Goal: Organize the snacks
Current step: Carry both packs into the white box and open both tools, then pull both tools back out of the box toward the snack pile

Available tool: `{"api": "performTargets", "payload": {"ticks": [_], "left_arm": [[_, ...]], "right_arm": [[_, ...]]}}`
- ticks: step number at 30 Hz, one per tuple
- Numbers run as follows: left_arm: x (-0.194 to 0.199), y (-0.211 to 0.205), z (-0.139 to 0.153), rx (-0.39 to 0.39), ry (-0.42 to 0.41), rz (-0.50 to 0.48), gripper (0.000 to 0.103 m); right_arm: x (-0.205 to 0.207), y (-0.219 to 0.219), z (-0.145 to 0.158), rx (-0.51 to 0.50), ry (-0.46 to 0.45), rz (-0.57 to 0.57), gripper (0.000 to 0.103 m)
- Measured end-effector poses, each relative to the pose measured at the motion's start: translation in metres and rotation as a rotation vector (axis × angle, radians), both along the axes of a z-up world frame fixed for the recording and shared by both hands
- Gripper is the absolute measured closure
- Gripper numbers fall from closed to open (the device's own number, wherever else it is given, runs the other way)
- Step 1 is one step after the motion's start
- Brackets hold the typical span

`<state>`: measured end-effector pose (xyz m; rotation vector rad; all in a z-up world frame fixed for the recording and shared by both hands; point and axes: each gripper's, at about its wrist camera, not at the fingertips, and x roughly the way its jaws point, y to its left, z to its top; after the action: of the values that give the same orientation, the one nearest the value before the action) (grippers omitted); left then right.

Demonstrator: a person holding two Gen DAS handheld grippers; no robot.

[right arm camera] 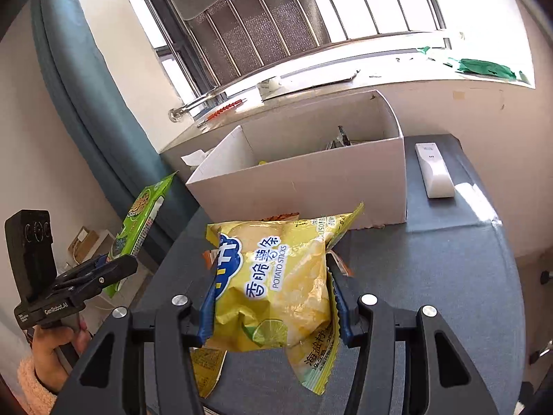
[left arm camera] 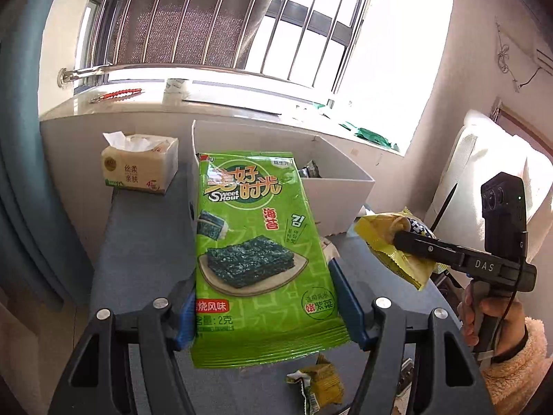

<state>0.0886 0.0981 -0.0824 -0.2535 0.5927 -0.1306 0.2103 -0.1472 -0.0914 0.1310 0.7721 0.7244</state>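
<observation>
My left gripper [left arm camera: 266, 297] is shut on a green seaweed snack packet [left arm camera: 255, 242] and holds it above the grey table, in front of the white box [left arm camera: 338, 180]. My right gripper [right arm camera: 273, 294] is shut on a yellow potato sticks bag [right arm camera: 273, 276], held above the table before the white box [right arm camera: 311, 180]. The right gripper also shows in the left wrist view [left arm camera: 397, 233] with the yellow bag [left arm camera: 397, 252]. The left gripper shows in the right wrist view [right arm camera: 114, 266] with the green packet [right arm camera: 141, 218]. Dark wrapped snacks lie inside the box [right arm camera: 338, 138].
A tissue pack [left arm camera: 138, 169] stands at the table's far left. A small yellow-green snack [left arm camera: 318, 380] lies on the table below my left gripper. A white remote [right arm camera: 433, 169] lies right of the box. An orange packet [right arm camera: 342, 266] lies under the yellow bag. A windowsill runs behind.
</observation>
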Motion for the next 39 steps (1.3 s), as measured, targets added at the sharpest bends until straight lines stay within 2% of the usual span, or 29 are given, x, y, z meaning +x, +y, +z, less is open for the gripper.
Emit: {"api": "performTargets", "payload": {"ticks": [3, 5, 7, 12, 16, 17, 18, 19, 20, 24, 27, 30, 33, 39], "left_arm": [[0.034, 0.001, 0.026, 0.003, -0.041, -0.014, 0.031], [0.062, 0.004, 0.039, -0.002, -0.061, -0.022, 0.031], [0.096, 0.007, 0.047, -0.006, -0.046, -0.024, 0.031], [0.166, 0.013, 0.046, 0.005, 0.024, 0.009, 0.031], [0.200, 0.011, 0.034, 0.014, 0.078, 0.008, 0.030], [0.206, 0.011, 0.031, 0.015, 0.096, 0.007, 0.024], [0.213, 0.009, 0.026, 0.023, 0.123, 0.010, 0.017], [0.215, 0.010, 0.024, 0.033, 0.132, 0.030, 0.001], [0.212, 0.011, 0.023, 0.044, 0.123, 0.049, 0.000], [0.204, 0.015, 0.020, 0.062, 0.123, 0.069, 0.000], [0.197, 0.024, 0.021, 0.030, 0.112, 0.077, 0.000], [0.184, 0.026, 0.025, 0.034, 0.099, 0.086, 0.000], [0.162, 0.024, 0.029, 0.036, 0.076, 0.078, 0.000], [0.096, 0.005, 0.029, 0.083, -0.005, 0.027, 0.000]], "right_arm": [[0.034, 0.008, 0.022, 0.000, -0.044, -0.023, 0.046], [0.064, 0.015, 0.032, 0.013, -0.036, -0.042, 0.046], [0.097, 0.022, 0.039, 0.020, -0.014, -0.063, 0.045], [0.169, 0.043, 0.043, -0.024, 0.012, -0.127, 0.045], [0.204, 0.053, 0.045, -0.045, 0.018, -0.150, 0.044], [0.211, 0.054, 0.044, -0.042, 0.018, -0.160, 0.041], [0.218, 0.054, 0.044, -0.032, 0.025, -0.165, 0.026], [0.224, 0.054, 0.044, -0.024, 0.042, -0.169, 0.012], [0.226, 0.052, 0.044, -0.014, 0.056, -0.180, 0.000], [0.217, 0.044, 0.048, 0.005, 0.031, -0.195, 0.000], [0.208, 0.044, 0.047, -0.023, 0.039, -0.172, 0.000], [0.190, 0.044, 0.053, -0.042, -0.010, -0.153, 0.000], [0.164, 0.043, 0.059, -0.056, -0.052, -0.118, 0.000], [0.086, 0.034, 0.057, -0.072, -0.148, -0.011, 0.000]]}}
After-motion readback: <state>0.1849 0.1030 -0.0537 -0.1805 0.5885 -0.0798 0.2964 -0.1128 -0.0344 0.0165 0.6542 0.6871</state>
